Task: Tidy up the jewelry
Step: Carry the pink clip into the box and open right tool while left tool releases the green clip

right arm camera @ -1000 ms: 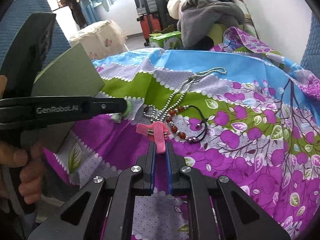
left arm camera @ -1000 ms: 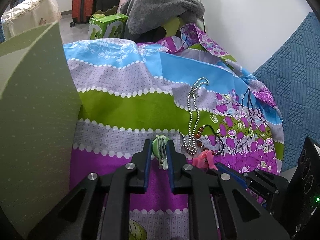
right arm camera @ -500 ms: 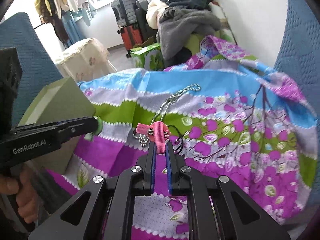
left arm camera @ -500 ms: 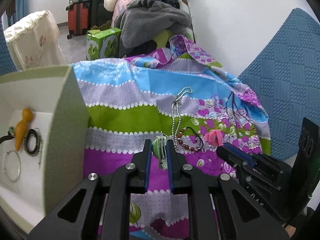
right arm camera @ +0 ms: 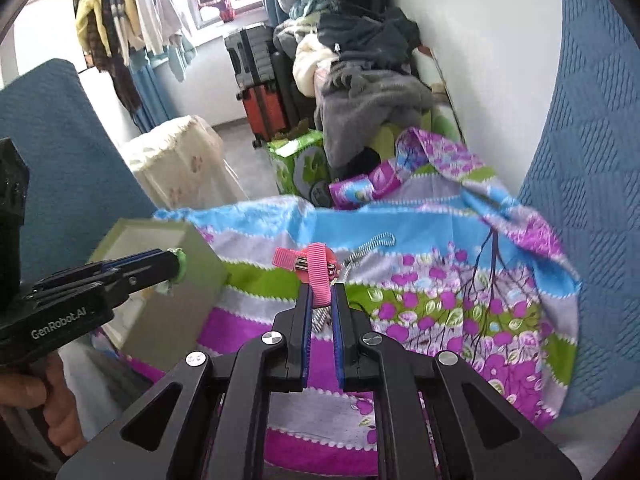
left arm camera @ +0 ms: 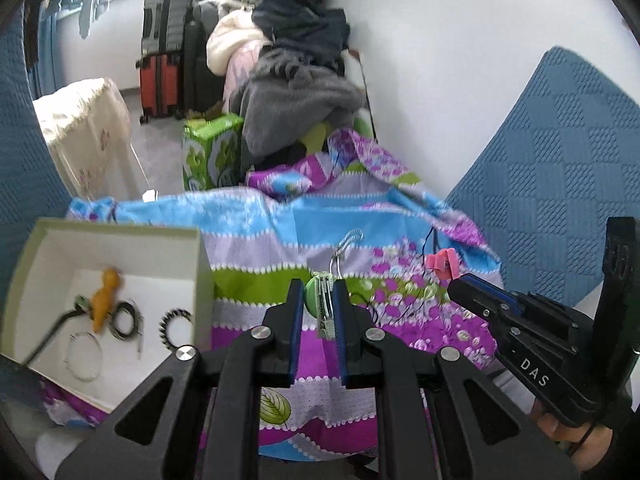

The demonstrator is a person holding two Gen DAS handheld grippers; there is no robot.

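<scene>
Both clips have risen off the cloth: our left gripper (left arm camera: 316,312) pinches the green clip (left arm camera: 320,300), our right gripper (right arm camera: 320,308) the pink clip (right arm camera: 316,268). Box (left arm camera: 202,264) holds several pieces; necklace (right arm camera: 372,246) remains.

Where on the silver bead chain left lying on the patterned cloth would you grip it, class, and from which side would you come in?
Both grippers are full now: left gripper holds a green clip, right gripper a pink clip. Once one is free, I would probably pinch the silver bead chain at its looped far end, coming straight down from above. It lies flat and limp on the cloth, so no side approach gets under it.
</scene>
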